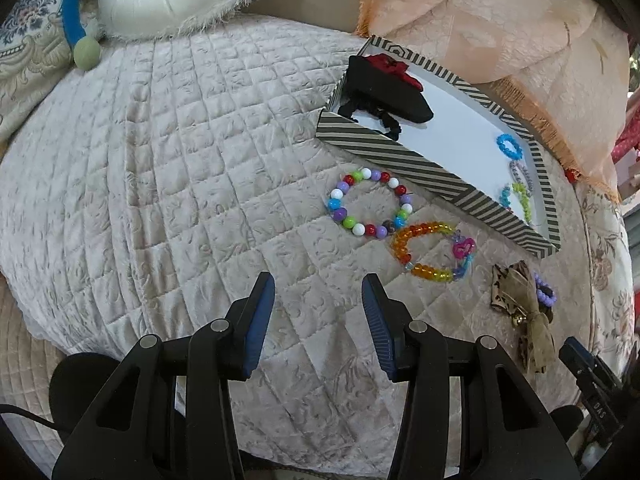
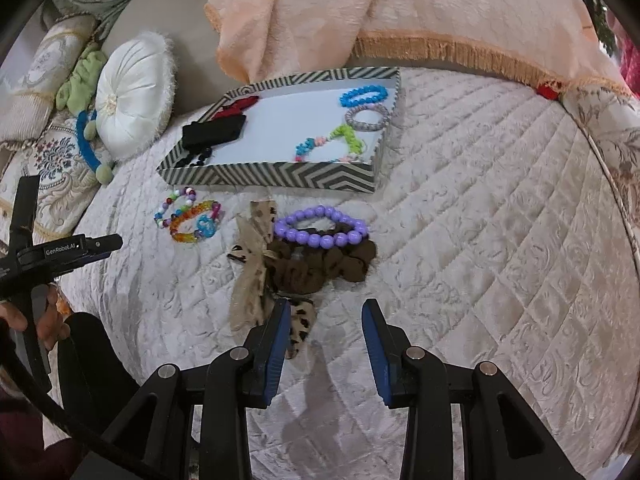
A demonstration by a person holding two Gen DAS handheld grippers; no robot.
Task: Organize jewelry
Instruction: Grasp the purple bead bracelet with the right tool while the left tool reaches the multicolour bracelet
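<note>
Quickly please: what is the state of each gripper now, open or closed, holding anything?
Left gripper: open, holding nothing.
Right gripper: open, holding nothing.

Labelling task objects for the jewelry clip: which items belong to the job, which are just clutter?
Job:
striped box
multicolour bead bracelet
orange bead bracelet
purple bead bracelet
leopard bow scrunchie
left gripper and right gripper, jaws open

Lying about:
round white cushion
peach fringed throw
green-and-blue plush toy

Soft even light, fisheye-warped edges
</note>
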